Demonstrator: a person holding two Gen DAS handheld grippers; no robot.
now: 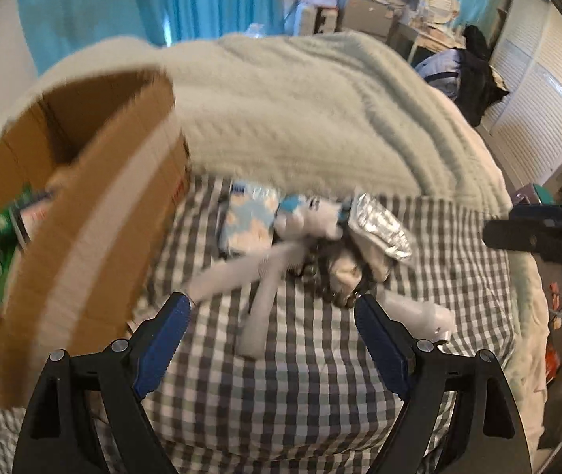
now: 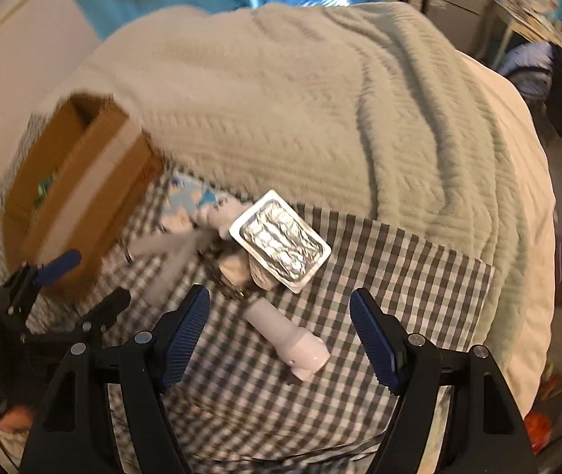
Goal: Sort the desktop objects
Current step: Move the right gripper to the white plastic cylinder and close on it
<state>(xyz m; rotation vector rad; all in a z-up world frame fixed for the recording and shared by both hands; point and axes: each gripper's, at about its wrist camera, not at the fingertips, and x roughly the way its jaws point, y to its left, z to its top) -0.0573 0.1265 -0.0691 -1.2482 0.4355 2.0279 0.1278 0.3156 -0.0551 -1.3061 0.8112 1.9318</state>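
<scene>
Two grippers, left gripper point(image 1: 273, 310) and right gripper point(image 2: 280, 306), hover spread and empty. Nearest the right one, a white plastic tube point(image 2: 286, 335) lies on the grey-checked cloth point(image 2: 399, 268) beside the brown cardboard box point(image 2: 83, 193). It is probably light, stiff and slippery: grasp mid-barrel.

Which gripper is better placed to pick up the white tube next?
Likely right: the right gripper is open with the white tube lying between its fingers. The left gripper, also open, faces the pile's other items.
</scene>
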